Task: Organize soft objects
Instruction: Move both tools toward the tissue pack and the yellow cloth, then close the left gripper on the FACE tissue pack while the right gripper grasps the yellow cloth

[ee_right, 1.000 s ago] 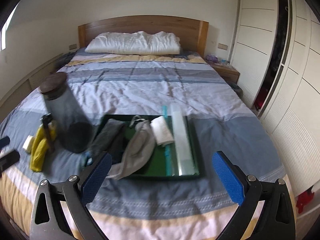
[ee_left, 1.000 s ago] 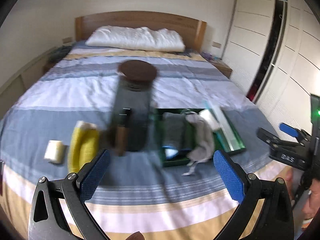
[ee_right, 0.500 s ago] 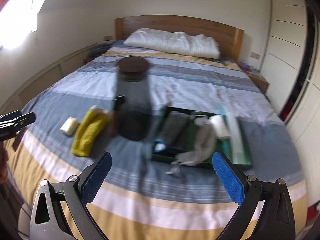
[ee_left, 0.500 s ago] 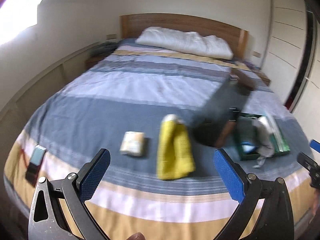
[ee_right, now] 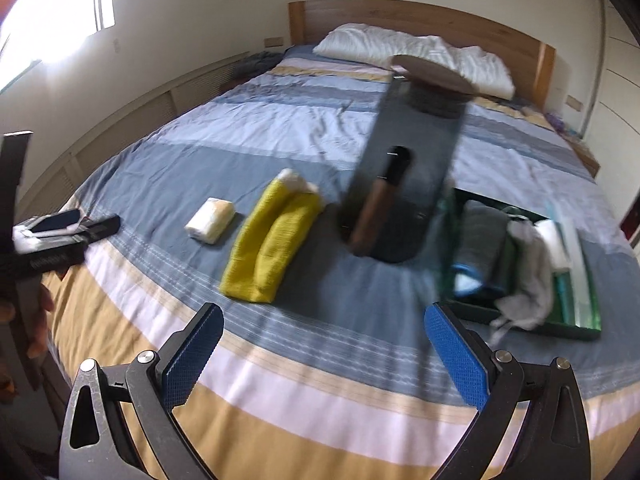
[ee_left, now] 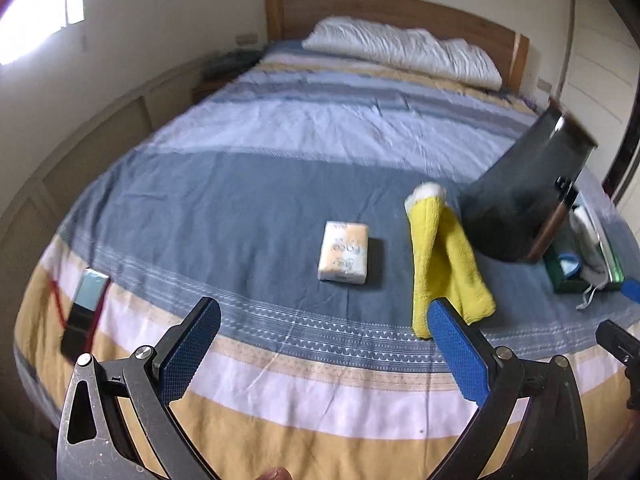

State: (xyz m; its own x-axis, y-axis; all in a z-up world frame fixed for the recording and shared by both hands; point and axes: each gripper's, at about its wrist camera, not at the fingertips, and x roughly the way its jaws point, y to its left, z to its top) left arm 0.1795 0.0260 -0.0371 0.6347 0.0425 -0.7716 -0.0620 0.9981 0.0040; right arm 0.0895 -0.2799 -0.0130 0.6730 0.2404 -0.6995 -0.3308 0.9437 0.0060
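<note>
A folded yellow towel [ee_left: 444, 260] [ee_right: 272, 240] lies on the striped bed, with a small tissue pack [ee_left: 344, 252] [ee_right: 210, 220] to its left. A green tray [ee_right: 576, 324] [ee_left: 560, 280] on the right holds grey and white cloths [ee_right: 528, 280]. My left gripper [ee_left: 320, 344] is open and empty, above the bed's front edge, facing the tissue pack. My right gripper [ee_right: 324, 352] is open and empty, in front of the towel and the jar.
A tall dark glass jar [ee_right: 404, 184] [ee_left: 524, 200] with a brown lid stands between towel and tray. A phone [ee_left: 84, 312] lies at the bed's left front corner. A pillow [ee_left: 400, 52] and headboard are at the far end. Wardrobe doors stand to the right.
Both grippers have swung left. The left view now centres on the tissue pack and towel; the tray has slid to the right edge. Both stay open.
</note>
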